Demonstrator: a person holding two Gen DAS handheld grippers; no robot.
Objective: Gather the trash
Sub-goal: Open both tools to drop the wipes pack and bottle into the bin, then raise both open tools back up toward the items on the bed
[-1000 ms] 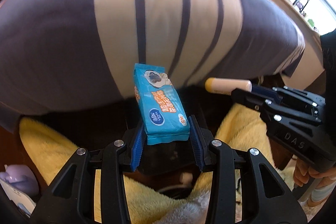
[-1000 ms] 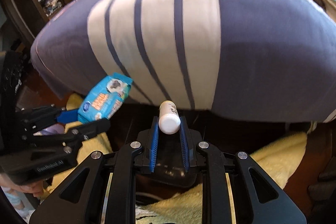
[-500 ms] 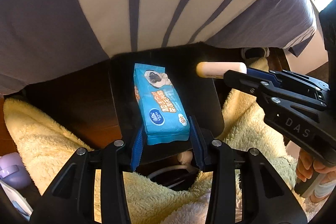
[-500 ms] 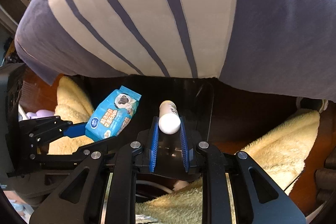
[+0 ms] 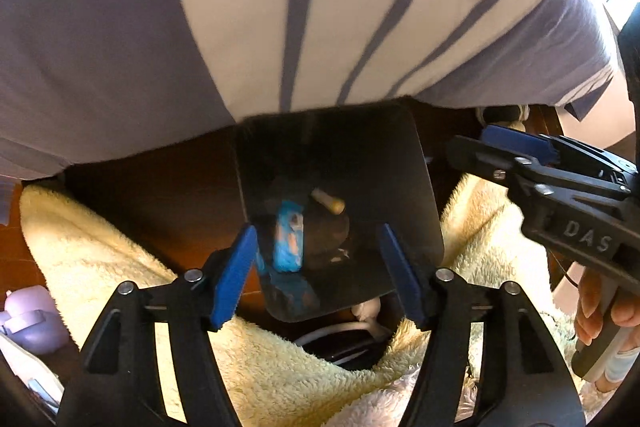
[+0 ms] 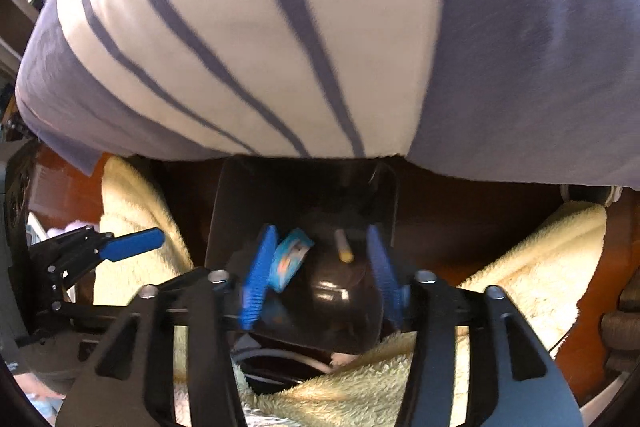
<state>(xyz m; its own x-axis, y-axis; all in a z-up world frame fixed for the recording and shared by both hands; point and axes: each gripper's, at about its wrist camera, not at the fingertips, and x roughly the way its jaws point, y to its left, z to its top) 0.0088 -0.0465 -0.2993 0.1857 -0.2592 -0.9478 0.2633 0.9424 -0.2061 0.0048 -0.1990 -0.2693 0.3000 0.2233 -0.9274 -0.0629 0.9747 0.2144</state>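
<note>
A black bin (image 5: 416, 195) (image 6: 232, 203) stands on the floor under the bed's edge. Inside it lie a blue tissue packet (image 5: 288, 239) (image 6: 288, 259) and a small cream tube (image 5: 329, 201) (image 6: 344, 249). My left gripper (image 5: 320, 267) hangs over the bin's mouth, its jaws opening, with nothing pressed between the blue pads. My right gripper (image 6: 318, 269) hovers over the same bin, jaws opening too, and grips nothing. The packet and tube show through the gaps, down in the bin. The right gripper (image 5: 500, 143) reaches in from the right in the left wrist view.
A bed with a purple and cream striped cover (image 5: 280, 7) (image 6: 280, 27) overhangs the bin. A fluffy yellow blanket (image 5: 100, 247) (image 6: 520, 259) lies around the bin on the dark wood floor. A lilac object (image 5: 28, 315) sits at lower left. A white cable (image 5: 344, 331) lies below.
Both grippers sank toward the bin and opened. The blue packet left the left jaws and the tube left the right jaws; both now lie inside the bin.
</note>
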